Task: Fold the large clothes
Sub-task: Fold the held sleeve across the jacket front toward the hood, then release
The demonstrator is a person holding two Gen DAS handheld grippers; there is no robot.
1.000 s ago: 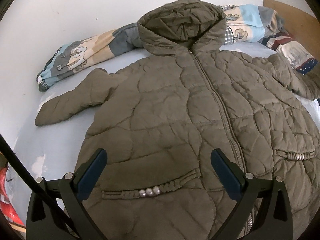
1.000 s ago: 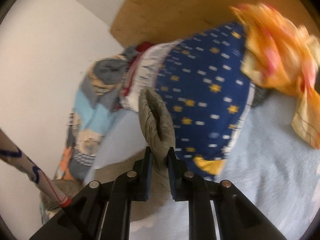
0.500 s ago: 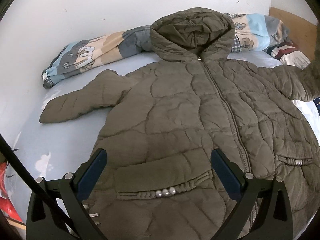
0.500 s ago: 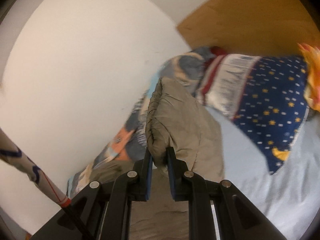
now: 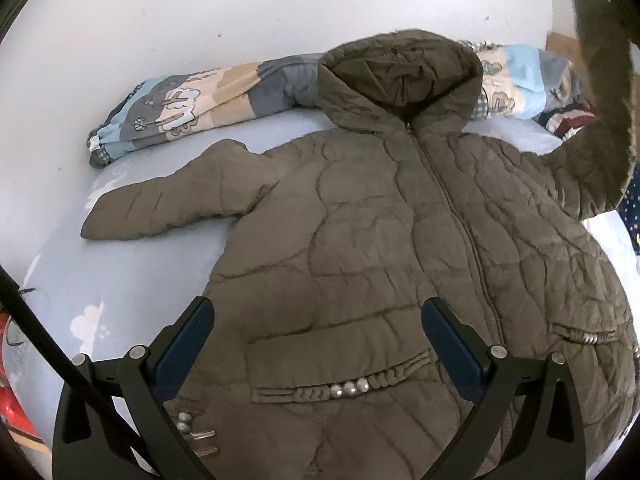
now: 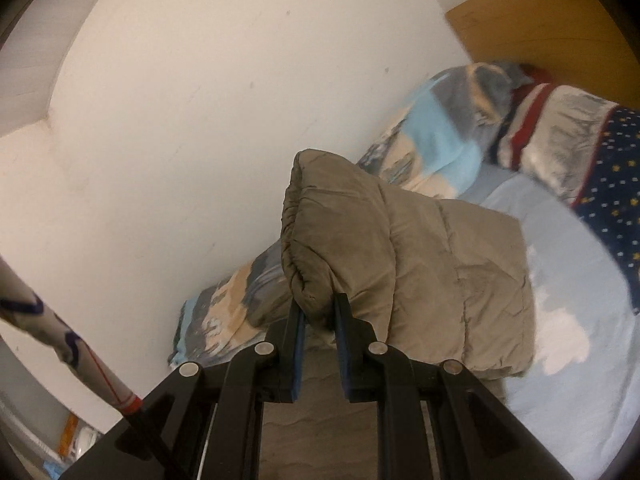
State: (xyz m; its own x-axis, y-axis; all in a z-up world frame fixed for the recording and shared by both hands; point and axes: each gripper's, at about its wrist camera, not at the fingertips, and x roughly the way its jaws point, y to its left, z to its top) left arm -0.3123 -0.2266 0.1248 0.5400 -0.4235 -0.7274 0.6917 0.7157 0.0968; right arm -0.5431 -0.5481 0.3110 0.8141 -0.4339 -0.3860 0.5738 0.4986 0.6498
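Note:
An olive quilted hooded jacket (image 5: 400, 240) lies face up and zipped on the bed, hood toward the wall. Its one sleeve (image 5: 172, 204) lies flat, stretched out to the left. My left gripper (image 5: 316, 336) is open and empty, hovering over the jacket's lower front near a pocket with silver beads. My right gripper (image 6: 318, 312) is shut on the cuff of the other sleeve (image 6: 400, 248) and holds it lifted off the bed. That raised sleeve (image 5: 600, 92) shows at the right edge of the left wrist view.
A patterned rolled blanket (image 5: 192, 108) lies along the white wall behind the hood. A star-patterned navy pillow (image 6: 608, 184) and a wooden headboard (image 6: 540, 20) are at the bed's end. The light blue sheet (image 5: 64, 280) shows left of the jacket. A red object (image 5: 12, 408) sits at the far left.
My right gripper has lifted the sleeve cuff up and swung it toward the jacket's body. The left gripper has drawn back slightly, still open.

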